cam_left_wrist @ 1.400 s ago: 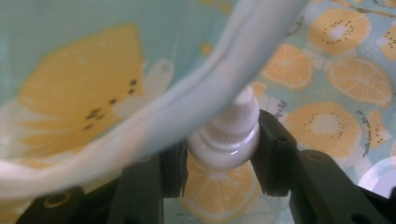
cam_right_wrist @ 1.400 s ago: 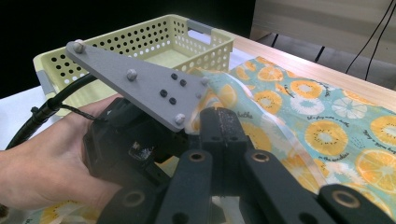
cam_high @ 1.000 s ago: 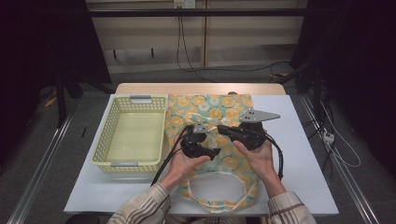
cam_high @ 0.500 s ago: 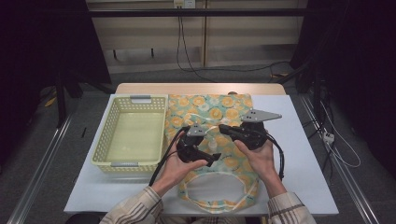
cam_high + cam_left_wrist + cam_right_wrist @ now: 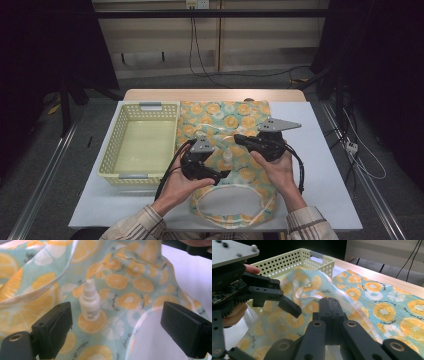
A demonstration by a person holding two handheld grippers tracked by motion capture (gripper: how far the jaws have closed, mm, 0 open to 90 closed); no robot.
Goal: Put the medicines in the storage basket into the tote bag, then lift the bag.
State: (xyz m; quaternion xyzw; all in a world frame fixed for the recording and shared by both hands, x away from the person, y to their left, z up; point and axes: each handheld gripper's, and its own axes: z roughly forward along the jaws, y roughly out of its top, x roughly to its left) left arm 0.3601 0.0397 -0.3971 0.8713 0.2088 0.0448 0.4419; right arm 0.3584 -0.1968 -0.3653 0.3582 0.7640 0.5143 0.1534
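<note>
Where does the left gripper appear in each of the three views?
High view: the left gripper is low and left of centre, over the orange-print bag, pointing right.
Left gripper view: its black jaws rise from the bottom corners. They have just been opening and grip nothing; a small white bottle stands beyond them.
Right gripper view: it is at the left, before the yellow basket.
Shared landmark: the orange-print bag.

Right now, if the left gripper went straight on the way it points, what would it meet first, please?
Probably the small white dropper bottle, standing upright on the citrus-print bag ahead of the open left gripper, nearer its left-hand jaw. Depth is hard to judge.
</note>
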